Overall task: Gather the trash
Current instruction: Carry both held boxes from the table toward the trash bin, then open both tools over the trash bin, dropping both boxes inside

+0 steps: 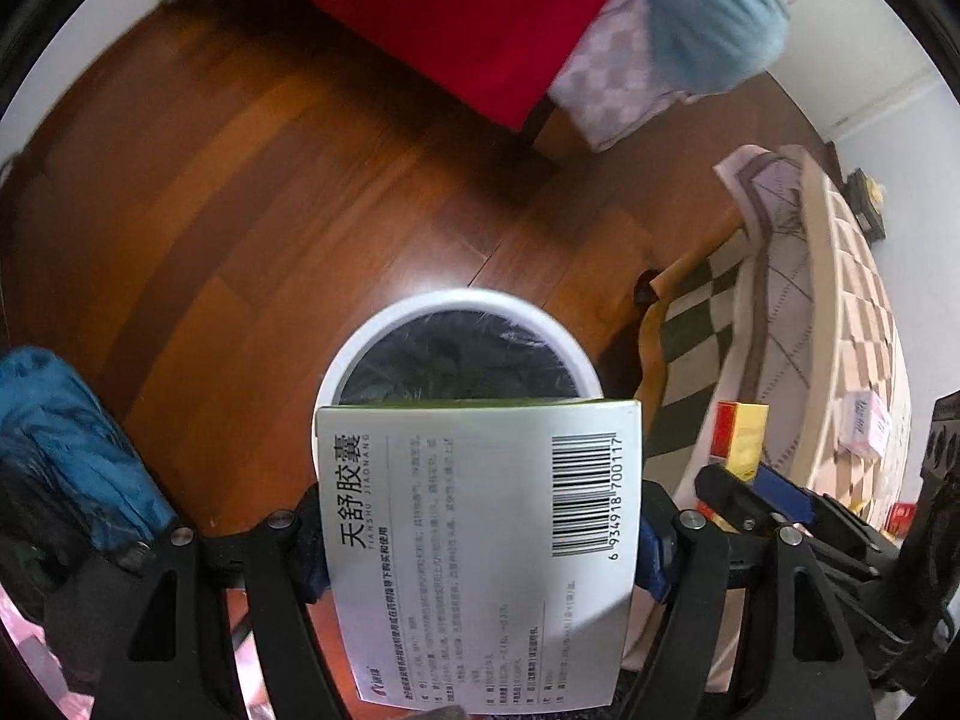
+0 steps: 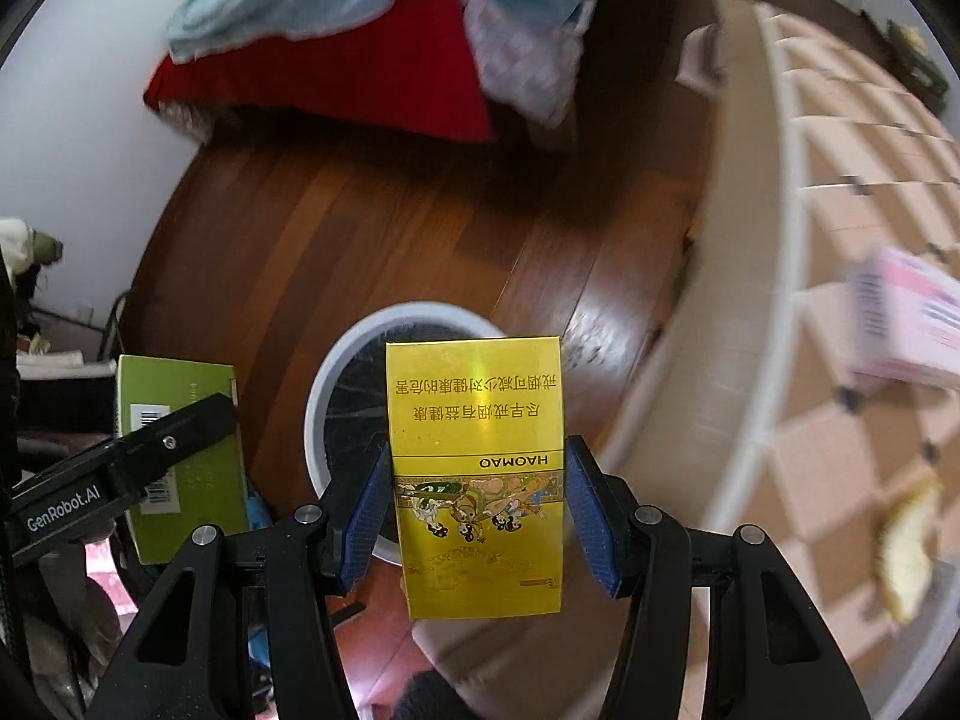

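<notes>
Yellow cigarette pack (image 2: 477, 480), glossy, upside-down lettering

Both wrist views face steeply down, near, sharing white bin (image 1: 459, 306) (image 2: 360, 330) (wood floor (image 1: 240, 210)).

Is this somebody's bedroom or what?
Probably a bedroom in a home. There is a bed with a checkered cover, a wooden floor, and a small white trash bin with a dark liner. Clothes or blankets are piled at the far side.
</notes>
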A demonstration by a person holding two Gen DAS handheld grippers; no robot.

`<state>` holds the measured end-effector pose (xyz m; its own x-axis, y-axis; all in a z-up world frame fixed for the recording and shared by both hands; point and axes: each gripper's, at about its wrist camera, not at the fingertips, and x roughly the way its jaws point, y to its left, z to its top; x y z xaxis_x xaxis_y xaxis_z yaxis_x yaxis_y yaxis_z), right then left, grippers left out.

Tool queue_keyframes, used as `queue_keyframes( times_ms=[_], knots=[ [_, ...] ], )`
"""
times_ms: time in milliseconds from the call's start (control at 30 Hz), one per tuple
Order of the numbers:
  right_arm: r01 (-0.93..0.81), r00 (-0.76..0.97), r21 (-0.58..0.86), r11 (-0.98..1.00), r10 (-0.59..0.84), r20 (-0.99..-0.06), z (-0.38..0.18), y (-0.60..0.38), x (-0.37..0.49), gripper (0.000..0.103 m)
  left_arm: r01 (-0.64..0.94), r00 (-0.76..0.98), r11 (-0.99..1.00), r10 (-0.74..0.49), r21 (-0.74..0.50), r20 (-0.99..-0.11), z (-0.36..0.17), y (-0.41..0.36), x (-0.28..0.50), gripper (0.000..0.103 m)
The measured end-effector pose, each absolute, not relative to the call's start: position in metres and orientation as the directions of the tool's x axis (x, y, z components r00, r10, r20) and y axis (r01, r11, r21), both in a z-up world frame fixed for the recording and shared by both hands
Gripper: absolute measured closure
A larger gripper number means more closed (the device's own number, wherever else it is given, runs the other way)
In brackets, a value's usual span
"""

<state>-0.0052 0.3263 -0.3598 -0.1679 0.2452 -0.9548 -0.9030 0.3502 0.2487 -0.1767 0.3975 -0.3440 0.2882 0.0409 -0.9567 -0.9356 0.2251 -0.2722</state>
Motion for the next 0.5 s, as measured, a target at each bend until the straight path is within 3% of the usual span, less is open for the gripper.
queue_keyframes(
  times_ms=[67, 133, 167, 300, 333, 400, 500],
  knots=[
    [-0.91, -0.176, 0.244, 0.334, 0.219, -0.96, -0.375, 0.338, -0.011, 0.045, -0.937, 0.297, 0.2, 0.027, -0.286, -0.955, -0.351, 0.4, -0.183, 0.029],
    [-0.915, -0.18, 0.238, 0.325, 0.199, -0.963, -0.387, 0.348, -0.016, 0.045, -0.939, 0.304, 0.18, 0.023, -0.295, -0.953, -0.355, 0.401, -0.191, 0.014],
    [-0.915, -0.185, 0.24, 0.325, 0.19, -0.964, -0.393, 0.352, -0.017, 0.045, -0.939, 0.305, 0.172, 0.026, -0.297, -0.952, -0.355, 0.401, -0.194, 0.001],
    [-0.913, -0.208, 0.247, 0.325, 0.151, -0.966, -0.41, 0.362, -0.019, 0.042, -0.955, 0.266, 0.152, 0.069, -0.253, -0.962, -0.353, 0.403, -0.21, 0.001],
    [-0.913, -0.211, 0.249, 0.324, 0.146, -0.966, -0.412, 0.363, -0.018, 0.036, -0.961, 0.247, 0.15, 0.084, -0.233, -0.965, -0.35, 0.403, -0.214, 0.001],
    [-0.914, -0.213, 0.249, 0.322, 0.142, -0.967, -0.418, 0.369, -0.018, 0.008, -0.974, 0.196, 0.138, 0.13, -0.178, -0.972, -0.343, 0.401, -0.221, 0.001],
    [-0.928, -0.179, 0.215, 0.304, 0.139, -0.974, -0.417, 0.367, -0.025, 0.005, -0.989, 0.105, 0.125, 0.21, -0.08, -0.972, -0.329, 0.394, -0.229, 0.001]
  ],
)
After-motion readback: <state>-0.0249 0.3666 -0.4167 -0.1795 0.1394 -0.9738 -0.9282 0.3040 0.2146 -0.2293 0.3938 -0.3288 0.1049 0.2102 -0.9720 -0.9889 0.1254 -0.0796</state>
